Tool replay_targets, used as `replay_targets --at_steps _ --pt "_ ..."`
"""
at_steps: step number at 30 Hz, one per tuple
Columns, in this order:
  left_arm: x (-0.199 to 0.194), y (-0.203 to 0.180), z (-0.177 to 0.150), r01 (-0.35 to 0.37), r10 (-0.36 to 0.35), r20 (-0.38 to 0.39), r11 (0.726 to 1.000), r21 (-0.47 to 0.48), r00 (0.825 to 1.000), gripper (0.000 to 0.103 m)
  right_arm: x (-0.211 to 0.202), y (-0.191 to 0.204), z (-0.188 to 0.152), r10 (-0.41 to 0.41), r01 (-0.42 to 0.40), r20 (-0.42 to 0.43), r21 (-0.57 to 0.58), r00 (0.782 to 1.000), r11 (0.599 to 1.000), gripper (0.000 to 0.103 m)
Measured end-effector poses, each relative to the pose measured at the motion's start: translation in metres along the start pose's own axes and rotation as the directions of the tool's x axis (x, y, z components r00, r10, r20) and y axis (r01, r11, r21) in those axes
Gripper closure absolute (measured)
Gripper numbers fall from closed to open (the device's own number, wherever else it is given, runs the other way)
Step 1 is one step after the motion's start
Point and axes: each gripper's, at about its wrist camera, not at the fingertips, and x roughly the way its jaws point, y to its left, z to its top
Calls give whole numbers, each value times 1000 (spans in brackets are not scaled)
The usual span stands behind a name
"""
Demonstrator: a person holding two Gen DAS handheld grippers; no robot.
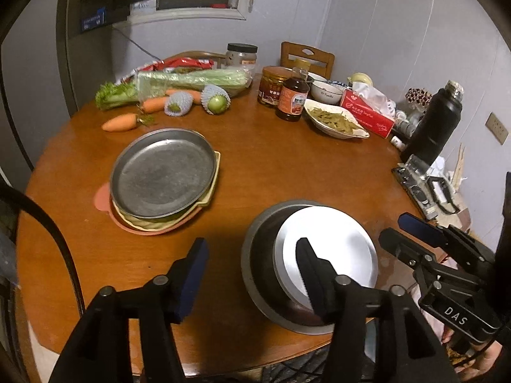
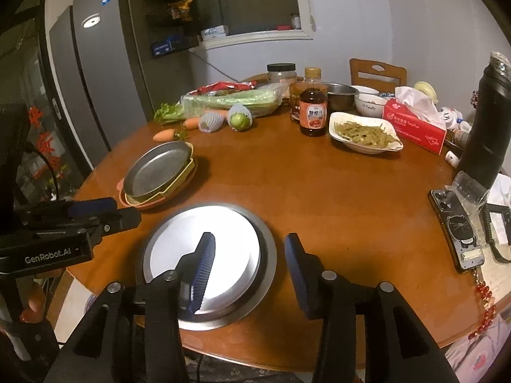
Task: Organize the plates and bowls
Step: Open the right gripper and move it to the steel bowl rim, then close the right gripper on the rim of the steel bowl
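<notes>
Bowls [image 2: 207,261] beside "GenRobot.AI" tongs [image 2: 105,215]

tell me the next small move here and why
Probably draw both grippers back from the nested metal bowls. The left gripper and right gripper stand open with nothing pinched, and the shiny inner bowl already sits inside the darker one, apart from the plate stack.

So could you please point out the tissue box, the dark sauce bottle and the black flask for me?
tissue box [image 2: 415,124]: right wrist view, red front face.
dark sauce bottle [image 2: 313,111]: right wrist view, label.
black flask [image 1: 436,121]: left wrist view, body.
</notes>
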Motion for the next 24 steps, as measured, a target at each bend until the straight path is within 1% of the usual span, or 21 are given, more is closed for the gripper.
replay_targets --at_steps 3,6,13,17,24 --pt "9 4 -1 36 -36 -14 999 -26 999 43 6 -2 0 3 -2 -14 11 1000 1000 50" --pt "21 2 -2 55 -56 -38 998 -26 998 43 18 -8 -4 4 -3 -46 39 999 999 49" --pt "45 -2 -6 77 -78 -90 997 -10 993 43 40 -16 -13 1 9 -112 87 994 996 48" --pt "51 1 -7 93 -94 -102 996 -19 990 43 45 -16 -16 20 -6 -135 110 991 994 48" --pt "61 -1 -10 94 -94 -125 996 -5 988 42 50 -13 -20 63 -40 -159 143 985 989 47"
